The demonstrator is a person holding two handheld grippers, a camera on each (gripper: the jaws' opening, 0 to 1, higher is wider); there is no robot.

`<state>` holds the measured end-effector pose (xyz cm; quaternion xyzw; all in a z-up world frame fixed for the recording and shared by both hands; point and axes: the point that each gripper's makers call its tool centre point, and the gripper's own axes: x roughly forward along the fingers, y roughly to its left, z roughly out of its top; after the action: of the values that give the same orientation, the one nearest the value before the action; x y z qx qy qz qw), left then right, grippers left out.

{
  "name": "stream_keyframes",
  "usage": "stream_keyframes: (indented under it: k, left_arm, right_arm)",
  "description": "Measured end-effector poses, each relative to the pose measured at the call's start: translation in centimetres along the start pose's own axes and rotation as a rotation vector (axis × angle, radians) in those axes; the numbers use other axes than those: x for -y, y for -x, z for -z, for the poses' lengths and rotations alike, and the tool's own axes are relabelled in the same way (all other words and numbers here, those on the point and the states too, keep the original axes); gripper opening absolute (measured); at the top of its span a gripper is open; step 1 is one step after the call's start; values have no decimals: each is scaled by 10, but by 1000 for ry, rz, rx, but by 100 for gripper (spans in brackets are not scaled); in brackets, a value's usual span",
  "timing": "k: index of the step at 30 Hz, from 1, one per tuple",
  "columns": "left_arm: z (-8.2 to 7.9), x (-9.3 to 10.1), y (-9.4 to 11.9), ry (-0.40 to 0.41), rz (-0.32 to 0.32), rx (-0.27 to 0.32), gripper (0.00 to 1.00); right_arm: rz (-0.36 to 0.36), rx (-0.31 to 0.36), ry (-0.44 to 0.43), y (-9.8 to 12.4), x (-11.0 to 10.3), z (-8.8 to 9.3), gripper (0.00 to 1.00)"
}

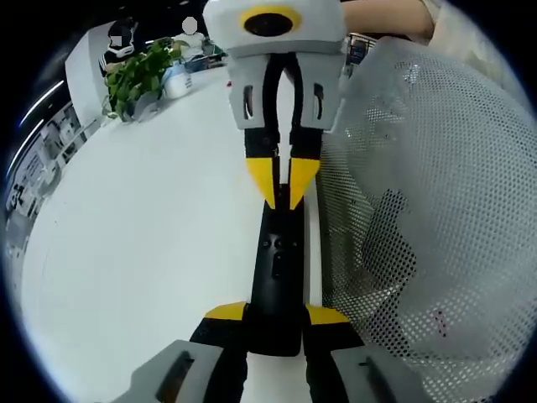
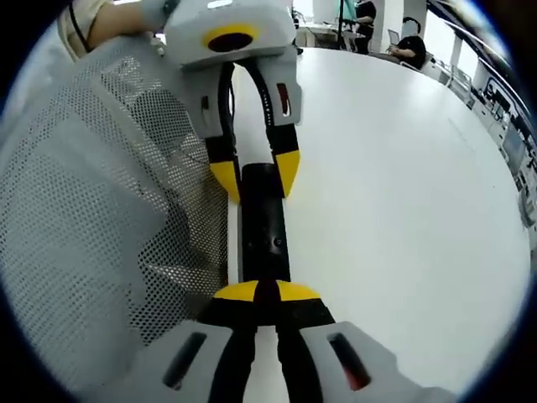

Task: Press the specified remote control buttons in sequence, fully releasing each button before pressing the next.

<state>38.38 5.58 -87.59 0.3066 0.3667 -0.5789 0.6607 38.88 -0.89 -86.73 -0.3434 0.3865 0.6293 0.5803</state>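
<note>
- The left gripper (image 1: 275, 314), at the bottom middle of the left gripper view, squeezes the near end of the black remote (image 1: 281, 269).
- The right gripper (image 2: 263, 292) has its yellow tips pinched together on the remote's other end.
- The remote lies on a white table (image 1: 151, 235).
- A white mesh basket (image 1: 419, 210) sits just beside it.
- A green plant (image 1: 138, 75) is at the upper left.

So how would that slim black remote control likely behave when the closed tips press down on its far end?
The slim black remote control looks rigid, so it probably won't bend. It is held at one end between the left gripper jaws, so pressing from the right gripper might lever it. Its smooth surface may be slippery. Long and flat, it seems unlikely to roll on the white table.
</note>
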Motion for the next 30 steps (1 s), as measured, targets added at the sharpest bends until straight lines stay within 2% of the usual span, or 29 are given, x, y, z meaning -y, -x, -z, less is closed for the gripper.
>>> stream_keyframes:
  k: [5, 9, 15, 26, 30]
  left_arm:
    - [0, 0, 0, -1, 1, 2, 25]
    - [0, 0, 0, -1, 2, 2, 25]
    - [0, 0, 0, -5, 1, -6, 25]
    - [0, 0, -1, -14, 0, -20, 25]
    - [0, 1, -1, -14, 1, -21, 25]
  right_arm:
    - [-2, -32, 43, -1, -1, 0, 4]
    - [3, -45, 46, -1, -1, 0, 4]
    - [50, -11, 9, 0, -1, 1, 4]
    - [89, -8, -3, 0, -2, 0, 4]
    - [94, 14, -40, 0, -1, 1, 4]
